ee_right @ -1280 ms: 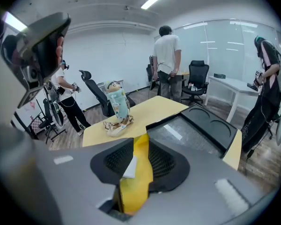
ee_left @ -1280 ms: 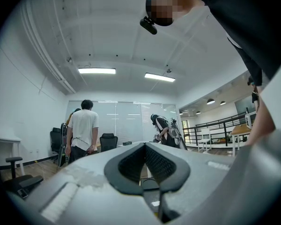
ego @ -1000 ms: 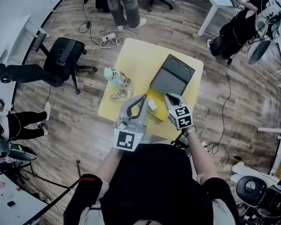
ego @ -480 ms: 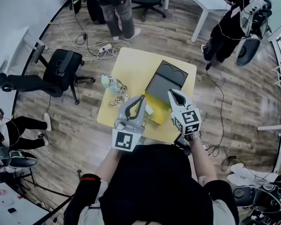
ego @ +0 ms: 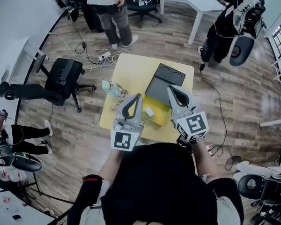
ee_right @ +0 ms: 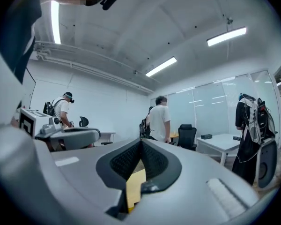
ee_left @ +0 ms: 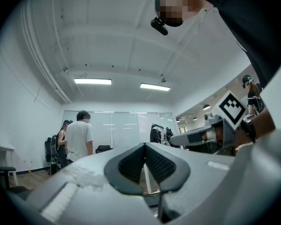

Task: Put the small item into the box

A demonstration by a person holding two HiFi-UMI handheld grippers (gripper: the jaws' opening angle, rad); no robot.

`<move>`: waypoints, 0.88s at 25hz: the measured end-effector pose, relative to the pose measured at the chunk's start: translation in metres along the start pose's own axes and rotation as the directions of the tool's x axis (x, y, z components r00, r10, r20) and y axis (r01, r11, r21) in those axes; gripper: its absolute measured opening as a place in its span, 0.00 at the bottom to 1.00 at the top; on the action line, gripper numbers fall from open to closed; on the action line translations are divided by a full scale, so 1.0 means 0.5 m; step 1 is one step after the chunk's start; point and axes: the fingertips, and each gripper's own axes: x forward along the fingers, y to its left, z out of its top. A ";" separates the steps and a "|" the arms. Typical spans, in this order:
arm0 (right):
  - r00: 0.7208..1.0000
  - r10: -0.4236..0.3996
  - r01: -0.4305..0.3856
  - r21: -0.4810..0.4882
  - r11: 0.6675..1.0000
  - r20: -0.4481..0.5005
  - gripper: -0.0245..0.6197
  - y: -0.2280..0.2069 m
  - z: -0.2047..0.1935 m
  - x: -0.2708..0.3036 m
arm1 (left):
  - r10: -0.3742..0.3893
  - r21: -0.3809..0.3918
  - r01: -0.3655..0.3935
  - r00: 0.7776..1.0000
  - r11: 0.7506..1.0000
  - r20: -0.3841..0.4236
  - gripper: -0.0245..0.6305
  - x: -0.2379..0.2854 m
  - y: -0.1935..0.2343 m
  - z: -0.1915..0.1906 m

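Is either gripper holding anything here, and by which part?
Nothing is held. The left gripper and the right gripper both have their jaws shut together, with nothing between them.

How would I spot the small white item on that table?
Find the yellow table in the middle of the wooden floor, then the dark box lid on it. In front of that lid, nearer the person, lies the small white block: the only white thing there, unlike the multicoloured toy at the table's left edge.
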 end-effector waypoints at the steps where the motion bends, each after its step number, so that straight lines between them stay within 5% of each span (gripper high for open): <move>1: 1.000 -0.003 0.003 -0.004 1.000 0.023 0.04 0.006 0.020 -0.006 | -0.001 -0.006 0.001 1.000 1.000 0.004 0.04 0.000 0.000 0.004; 8: 0.989 -0.017 0.023 -0.035 0.999 0.145 0.04 0.036 0.116 -0.056 | -0.037 -0.009 0.037 0.998 0.999 0.052 0.04 0.011 -0.025 0.044; 22: 0.982 -0.068 0.070 -0.006 0.998 0.175 0.04 0.032 0.135 -0.105 | -0.093 -0.043 0.098 0.991 0.994 0.095 0.04 0.041 -0.082 0.080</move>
